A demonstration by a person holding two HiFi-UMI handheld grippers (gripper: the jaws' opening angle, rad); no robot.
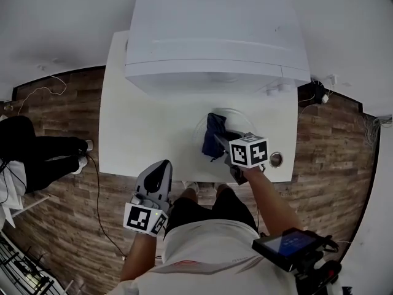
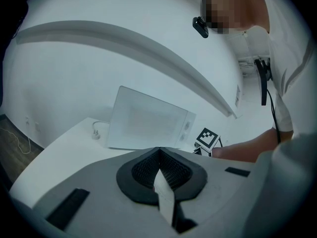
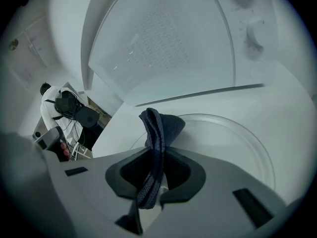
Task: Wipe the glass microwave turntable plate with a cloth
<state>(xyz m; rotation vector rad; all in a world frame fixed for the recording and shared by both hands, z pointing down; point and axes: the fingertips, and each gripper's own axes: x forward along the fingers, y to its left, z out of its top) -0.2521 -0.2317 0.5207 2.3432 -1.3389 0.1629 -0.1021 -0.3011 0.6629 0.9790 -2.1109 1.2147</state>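
Right gripper view alone shows right gripper (image 3: 154,155) clamping the cloth (image 3: 161,125).

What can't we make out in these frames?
- Near rim of glass plate: right gripper view, right gripper body covers it.
- Whether cloth touches the glass: contact hidden there; head view too small.
- Round object near table edge: head view, too small to identify.

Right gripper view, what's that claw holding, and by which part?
The right claw is shut on the dark blue cloth, pinching a bunched fold; the free part sticks up over the glass plate.
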